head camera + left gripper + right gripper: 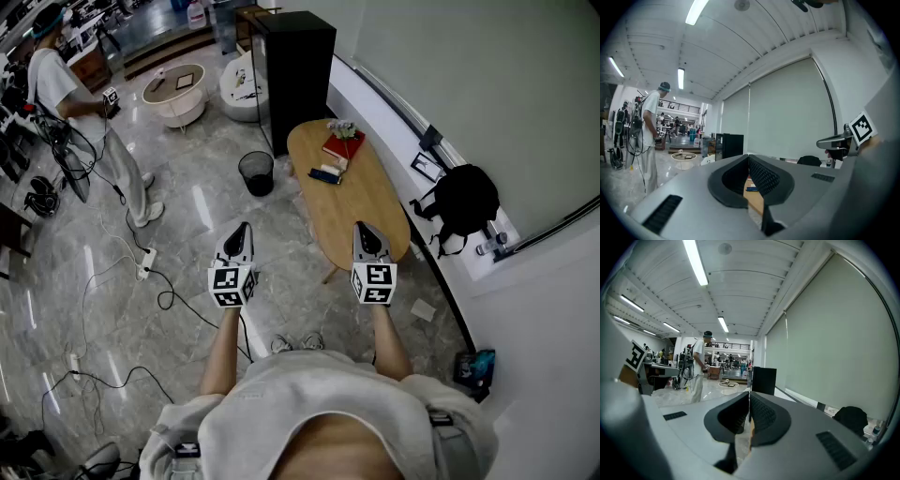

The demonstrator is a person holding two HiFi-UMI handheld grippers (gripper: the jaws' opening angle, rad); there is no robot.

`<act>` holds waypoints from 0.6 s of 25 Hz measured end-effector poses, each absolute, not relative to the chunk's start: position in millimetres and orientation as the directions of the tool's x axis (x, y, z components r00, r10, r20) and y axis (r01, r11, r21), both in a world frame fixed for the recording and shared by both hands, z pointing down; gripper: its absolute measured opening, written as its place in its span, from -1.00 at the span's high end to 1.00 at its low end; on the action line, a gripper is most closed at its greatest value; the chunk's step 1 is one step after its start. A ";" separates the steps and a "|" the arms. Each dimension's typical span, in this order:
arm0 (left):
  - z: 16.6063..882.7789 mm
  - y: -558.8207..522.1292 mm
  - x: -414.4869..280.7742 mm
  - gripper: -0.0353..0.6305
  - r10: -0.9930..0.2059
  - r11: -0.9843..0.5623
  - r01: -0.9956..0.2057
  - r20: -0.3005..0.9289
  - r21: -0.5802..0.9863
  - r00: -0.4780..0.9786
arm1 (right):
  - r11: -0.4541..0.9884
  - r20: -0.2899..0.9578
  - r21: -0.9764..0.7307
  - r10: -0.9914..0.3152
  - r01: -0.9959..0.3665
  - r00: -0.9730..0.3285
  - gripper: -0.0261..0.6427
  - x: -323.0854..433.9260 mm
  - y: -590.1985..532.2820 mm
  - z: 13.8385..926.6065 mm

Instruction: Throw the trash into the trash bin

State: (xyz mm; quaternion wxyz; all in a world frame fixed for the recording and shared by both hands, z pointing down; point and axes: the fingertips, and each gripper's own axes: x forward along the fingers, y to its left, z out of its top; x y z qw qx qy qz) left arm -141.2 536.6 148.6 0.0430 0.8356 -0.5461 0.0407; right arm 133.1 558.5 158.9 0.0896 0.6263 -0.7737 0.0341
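We've got our left gripper (241, 230) and right gripper (365, 230) out front, both jaws closed, empty. The trash bin (256, 173) stands upright, mouth up, on the floor left of the table's (361, 211) far end.

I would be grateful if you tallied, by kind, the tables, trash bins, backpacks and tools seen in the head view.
Tables: 2 (wooden table, round white table)
Trash bins: 1 (trash bin)
Backpacks: 1 (backpack)
Tools: 2 (left tool, right tool)
Total: 6
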 end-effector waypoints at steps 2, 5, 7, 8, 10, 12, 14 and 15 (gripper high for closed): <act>147.0 535.6 -140.5 0.84 -0.910 -0.398 -0.917 0.114 0.026 0.398 | 0.222 0.177 0.061 -0.962 -0.973 -0.208 0.83 131.7 555.1 155.6; 144.4 536.3 -143.2 0.84 -0.912 -0.395 -0.918 0.112 0.014 0.394 | 0.234 0.172 0.063 -0.960 -0.970 -0.220 0.83 125.7 551.7 152.9; 142.8 536.7 -146.8 0.84 -0.914 -0.391 -0.920 0.114 0.007 0.389 | 0.241 0.170 0.063 -0.959 -0.969 -0.227 0.82 120.9 549.7 151.7; 142.7 537.0 -148.9 0.84 -0.915 -0.388 -0.922 0.116 0.006 0.386 | 0.245 0.169 0.062 -0.958 -0.968 -0.231 0.82 118.4 548.9 151.1; 145.0 537.5 -152.7 0.84 -0.916 -0.384 -0.923 0.121 0.009 0.382 | 0.255 0.169 0.062 -0.956 -0.965 -0.241 0.82 114.0 547.6 150.0; 146.6 538.0 -153.9 0.84 -0.918 -0.378 -0.926 0.124 0.015 0.377 | 0.263 0.171 0.062 -0.953 -0.963 -0.249 0.83 111.9 546.7 149.7; 144.9 539.1 -152.6 0.84 -0.920 -0.373 -0.928 0.119 0.015 0.372 | 0.267 0.171 0.062 -0.952 -0.962 -0.253 0.83 112.4 547.1 151.1; 144.5 539.6 -152.2 0.84 -0.921 -0.371 -0.928 0.117 0.013 0.370 | 0.269 0.171 0.062 -0.952 -0.961 -0.256 0.83 112.6 547.1 151.6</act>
